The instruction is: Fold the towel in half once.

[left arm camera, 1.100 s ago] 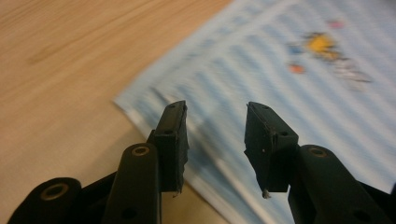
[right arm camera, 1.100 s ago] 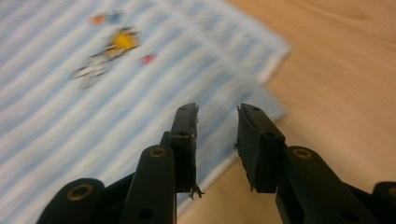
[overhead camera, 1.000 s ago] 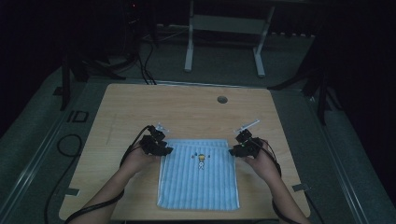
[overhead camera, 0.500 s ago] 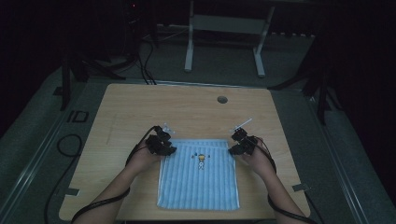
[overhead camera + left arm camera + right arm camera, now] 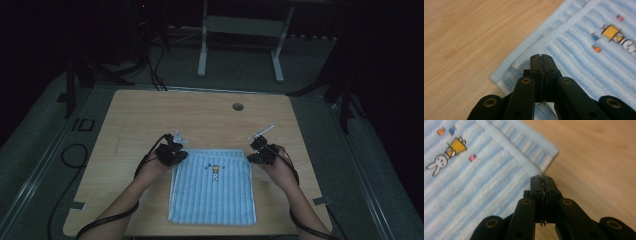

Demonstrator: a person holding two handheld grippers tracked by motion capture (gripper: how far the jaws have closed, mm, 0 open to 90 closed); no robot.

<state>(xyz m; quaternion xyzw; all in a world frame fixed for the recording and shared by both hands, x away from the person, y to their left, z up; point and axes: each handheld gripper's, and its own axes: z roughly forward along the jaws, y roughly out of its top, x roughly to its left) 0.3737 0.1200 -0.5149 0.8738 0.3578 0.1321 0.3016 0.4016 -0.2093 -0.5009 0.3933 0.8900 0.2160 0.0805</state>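
1. Both my grippers have crept inward since a second ago, onto the far corners of the pale blue striped terry towel [image 5: 212, 192], which lies flat on the near middle of the light wooden bench [image 5: 150, 120].
2. My left gripper [image 5: 176, 154] sits over the far left corner, jaws pressed together; whether cloth is pinched, I cannot tell.
3. My right gripper [image 5: 254, 156] mirrors it, jaws likewise closed.
4. An embroidered rabbit motif [image 5: 447, 155] lies between them.
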